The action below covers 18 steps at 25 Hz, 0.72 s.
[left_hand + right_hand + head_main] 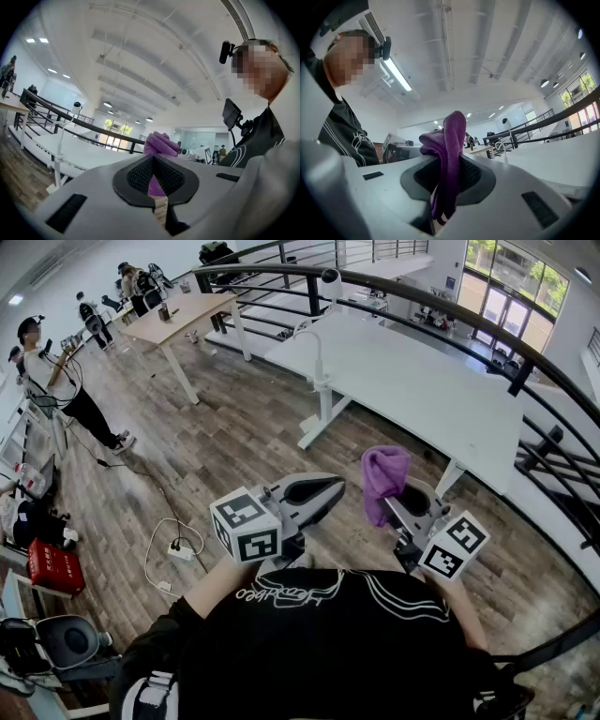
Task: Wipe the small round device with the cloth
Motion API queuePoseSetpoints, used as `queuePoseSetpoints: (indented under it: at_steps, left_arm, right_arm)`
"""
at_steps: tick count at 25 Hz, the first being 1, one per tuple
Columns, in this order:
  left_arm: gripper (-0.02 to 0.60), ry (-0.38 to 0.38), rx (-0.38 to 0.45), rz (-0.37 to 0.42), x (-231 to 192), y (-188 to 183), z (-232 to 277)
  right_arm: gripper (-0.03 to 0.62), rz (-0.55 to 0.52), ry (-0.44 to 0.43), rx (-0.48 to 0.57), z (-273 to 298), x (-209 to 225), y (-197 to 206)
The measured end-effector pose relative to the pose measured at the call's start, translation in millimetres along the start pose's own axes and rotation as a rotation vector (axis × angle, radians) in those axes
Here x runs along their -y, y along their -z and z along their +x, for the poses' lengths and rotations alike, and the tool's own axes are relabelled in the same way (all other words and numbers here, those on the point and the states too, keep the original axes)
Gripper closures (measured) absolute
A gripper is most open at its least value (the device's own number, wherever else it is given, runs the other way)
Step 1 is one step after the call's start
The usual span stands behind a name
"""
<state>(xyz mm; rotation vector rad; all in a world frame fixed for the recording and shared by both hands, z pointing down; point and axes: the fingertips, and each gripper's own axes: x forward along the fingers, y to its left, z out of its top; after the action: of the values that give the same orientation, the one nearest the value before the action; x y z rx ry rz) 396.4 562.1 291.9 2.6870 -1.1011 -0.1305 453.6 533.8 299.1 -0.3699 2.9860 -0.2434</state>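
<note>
The small round device (330,277) is a white ball-shaped unit on a thin curved stand clamped to the white table's (422,390) left edge. It also shows far off in the left gripper view (77,107). Both grippers are held close to the person's chest, well short of the table and pointing up and away. My right gripper (412,498) (447,168) is shut on a purple cloth (384,479) (450,140), which stands bunched above the jaws. My left gripper (323,491) (154,178) is shut and holds nothing. The cloth (161,143) shows behind its jaws.
A black curved railing (525,362) runs behind and to the right of the white table. A wooden table (183,320) and several people (56,371) are at the far left. A power strip with cable (178,549), a red box (54,566) and a chair (70,643) lie on the wood floor at left.
</note>
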Motion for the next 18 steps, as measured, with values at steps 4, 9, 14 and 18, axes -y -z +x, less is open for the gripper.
queuePoseSetpoints:
  at_steps: [4,9,14,18]
  left_arm:
    - [0.574,-0.011,0.006,-0.009,-9,-3,-4]
    - [0.574,-0.02,0.005,-0.028,-40,-4,-7]
    - [0.574,-0.009,0.008,-0.049,-85,-5,4]
    - [0.574,0.003,0.009,-0.066,-145,-10,20]
  right_arm:
    - [0.528,0.002,-0.001,-0.007,9,3,0]
    - [0.528,0.022,-0.02,-0.003,35,17,3]
    - [0.528,0.04,-0.008,-0.018,65,51,12]
    - [0.528,0.063,0.01,-0.022,104,96,18]
